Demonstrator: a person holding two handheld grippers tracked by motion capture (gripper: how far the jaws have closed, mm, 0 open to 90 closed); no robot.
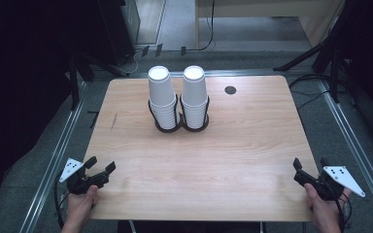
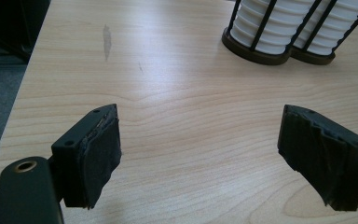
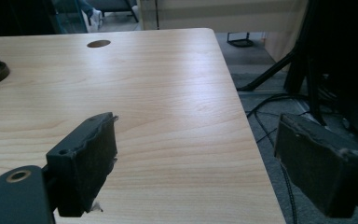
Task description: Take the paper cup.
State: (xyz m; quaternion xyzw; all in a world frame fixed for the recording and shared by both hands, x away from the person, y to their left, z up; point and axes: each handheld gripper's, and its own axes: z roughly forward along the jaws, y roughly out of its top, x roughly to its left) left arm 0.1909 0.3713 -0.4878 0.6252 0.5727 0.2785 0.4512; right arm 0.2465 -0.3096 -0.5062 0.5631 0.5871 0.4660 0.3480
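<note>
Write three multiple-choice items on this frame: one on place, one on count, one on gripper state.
1. Where does the cup holder stand?
A. at the table's far middle
B. at the near left corner
C. on the floor

2. How many stacks of white cups does it hold?
A. one
B. two
C. four

3. How do the jaws of the left gripper and right gripper stand?
A. both shut on cups
B. one open, one shut
C. both open, holding nothing

Key: 1 A, the high view shows it on the table towards the far edge; 2 B, two stacks stand side by side; 3 C, bare table shows between each pair.
</note>
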